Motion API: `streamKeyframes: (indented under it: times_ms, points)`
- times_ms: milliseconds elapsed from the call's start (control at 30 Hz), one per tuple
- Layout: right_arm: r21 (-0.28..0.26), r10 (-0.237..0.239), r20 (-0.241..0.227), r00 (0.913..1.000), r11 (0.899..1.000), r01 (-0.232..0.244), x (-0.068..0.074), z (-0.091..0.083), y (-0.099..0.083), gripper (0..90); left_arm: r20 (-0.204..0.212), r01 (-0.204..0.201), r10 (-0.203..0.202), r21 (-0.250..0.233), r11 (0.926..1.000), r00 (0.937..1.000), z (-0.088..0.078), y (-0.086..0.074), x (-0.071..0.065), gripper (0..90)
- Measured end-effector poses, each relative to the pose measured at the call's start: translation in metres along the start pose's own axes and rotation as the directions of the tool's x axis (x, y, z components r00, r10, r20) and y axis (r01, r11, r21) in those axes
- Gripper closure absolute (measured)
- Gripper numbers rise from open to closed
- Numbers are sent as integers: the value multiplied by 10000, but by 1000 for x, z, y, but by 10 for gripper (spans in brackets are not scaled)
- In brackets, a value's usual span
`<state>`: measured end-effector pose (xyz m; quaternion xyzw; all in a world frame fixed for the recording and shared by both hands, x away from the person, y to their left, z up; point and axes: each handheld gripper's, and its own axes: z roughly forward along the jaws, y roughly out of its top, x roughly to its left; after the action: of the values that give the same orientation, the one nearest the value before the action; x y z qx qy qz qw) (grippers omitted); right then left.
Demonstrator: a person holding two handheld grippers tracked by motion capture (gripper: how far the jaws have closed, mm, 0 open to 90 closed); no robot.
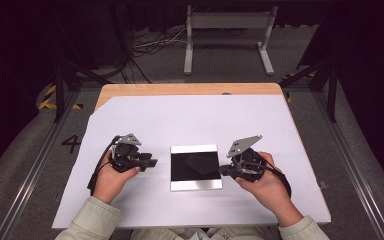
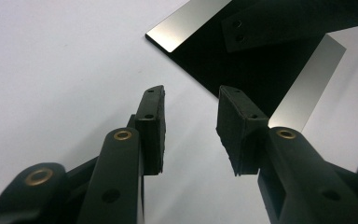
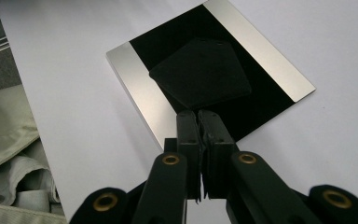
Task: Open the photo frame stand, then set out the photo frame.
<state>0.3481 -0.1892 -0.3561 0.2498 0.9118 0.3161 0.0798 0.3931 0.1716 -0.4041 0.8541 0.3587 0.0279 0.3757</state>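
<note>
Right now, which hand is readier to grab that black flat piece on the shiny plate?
Probably the left gripper: its jaws stand open and empty beside the plate. The right gripper is shut near the black piece.

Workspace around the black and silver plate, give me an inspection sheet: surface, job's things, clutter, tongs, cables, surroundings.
Surface: white sheet covering a wooden table; the wood shows along the far edge.
Job's things: square plate, black middle with silver strips at two opposite edges, lying flat between the hands; a dark flat piece rests on its black middle.
Clutter: nothing seen.
Tongs: left tongs open with nothing between the jaws, pointing at the plate; right tongs shut, tips at the plate's edge, contact unclear.
Cables: one trails from the left tongs; loose cables on the floor beyond the table.
Surroundings: grey floor, white metal stand, dark backdrop.
</note>
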Motion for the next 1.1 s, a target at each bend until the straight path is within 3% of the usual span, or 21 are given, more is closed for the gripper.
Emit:
streamKeyframes:
  times_ms: [400,733,1100]
  points:
    - [-212,314,213,9993,9993,-309,-1,-11,3,630,-57,1,0,73,10000,10000,-1,-1,0,624]
    - [-304,370,315,9988,9989,-360,1,-8,12,426,-82,24,-23,82,10000,10000,-1,-1,1,619]
    - [59,30,211,9998,10000,-31,2,6,37,366,-137,132,-131,37,9999,9998,-2,-3,2,616]
